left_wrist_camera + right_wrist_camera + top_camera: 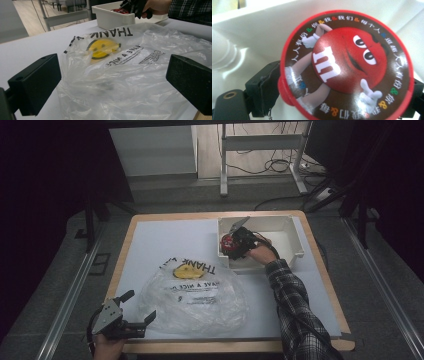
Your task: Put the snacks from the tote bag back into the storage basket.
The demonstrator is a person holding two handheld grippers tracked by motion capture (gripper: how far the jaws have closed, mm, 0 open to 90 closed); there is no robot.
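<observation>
A round red candy container (347, 65) with a cartoon lid lies in the white bin (295, 237) at the table's far right. My right gripper (232, 245) reaches into that bin. Its jaws stand open on either side of the container, and the left pad (265, 87) is close against the red rim. A clear plastic bag (195, 295) printed with a yellow smiley (184, 270) and black lettering lies crumpled in the middle of the table. My left gripper (141, 306) rests open near the front left edge, its jaws facing the bag (130, 75) with nothing between them.
The white sheet (165, 240) covers the wooden table; its bare part lies to the left and behind the bag. The bin (112, 21) stands just beyond the bag. A metal desk frame (223, 160) and cables are on the floor behind.
</observation>
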